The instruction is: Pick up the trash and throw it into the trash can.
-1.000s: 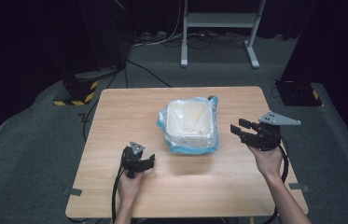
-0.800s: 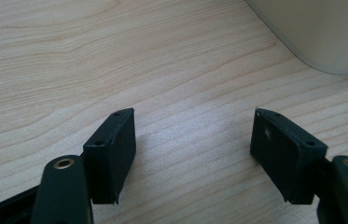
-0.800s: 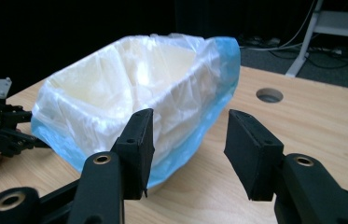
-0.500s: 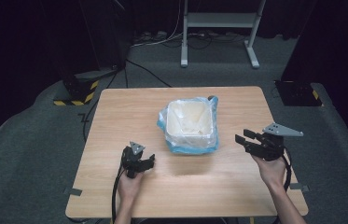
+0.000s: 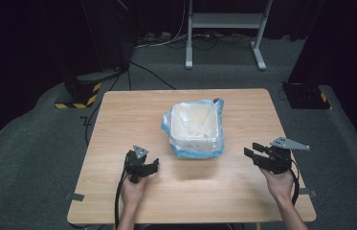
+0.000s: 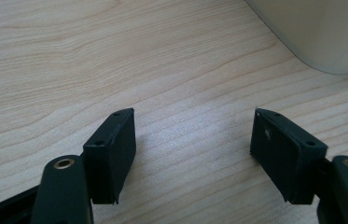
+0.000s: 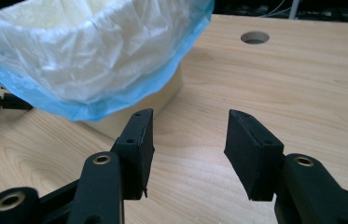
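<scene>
Table (image 5: 118, 120) | lined bin (image 5: 194, 127) between left claw (image 5: 153, 166), right claw (image 5: 252, 152) | untouched

A light wooden table (image 5: 118, 120) stands on grey carpet, a round hole (image 7: 254, 37) near its far edge. At its centre sits a cream bin (image 5: 193, 125) lined with a blue-edged plastic bag (image 5: 217, 109).
</scene>
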Motion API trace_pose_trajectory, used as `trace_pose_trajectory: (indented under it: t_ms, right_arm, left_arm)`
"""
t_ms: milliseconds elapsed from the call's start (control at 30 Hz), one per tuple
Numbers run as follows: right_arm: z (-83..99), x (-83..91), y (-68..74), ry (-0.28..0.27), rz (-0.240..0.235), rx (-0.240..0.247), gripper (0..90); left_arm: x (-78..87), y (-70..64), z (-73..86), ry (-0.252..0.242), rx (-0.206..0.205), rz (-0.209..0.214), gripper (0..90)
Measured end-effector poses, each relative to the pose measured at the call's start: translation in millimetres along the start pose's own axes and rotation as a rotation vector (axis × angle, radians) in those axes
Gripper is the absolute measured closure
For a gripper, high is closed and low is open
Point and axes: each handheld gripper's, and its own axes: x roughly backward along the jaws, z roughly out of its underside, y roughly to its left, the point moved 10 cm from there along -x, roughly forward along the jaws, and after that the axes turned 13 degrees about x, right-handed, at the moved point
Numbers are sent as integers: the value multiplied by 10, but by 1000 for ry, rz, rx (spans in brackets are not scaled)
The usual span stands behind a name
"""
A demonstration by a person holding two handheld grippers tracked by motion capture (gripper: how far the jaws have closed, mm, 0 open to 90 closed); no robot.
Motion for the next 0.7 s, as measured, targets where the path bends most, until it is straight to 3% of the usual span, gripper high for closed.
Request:
trace_pose_trajectory:
  t_ms: [433, 700]
  right_arm:
    - [290, -120, -16, 45, 21, -15, 517]
    - [467, -230, -5, 91, 45, 5, 514]
  left_arm:
    - [0, -1, 0, 0, 1, 1, 308]
    - [0, -1, 0, 0, 1, 1, 308]
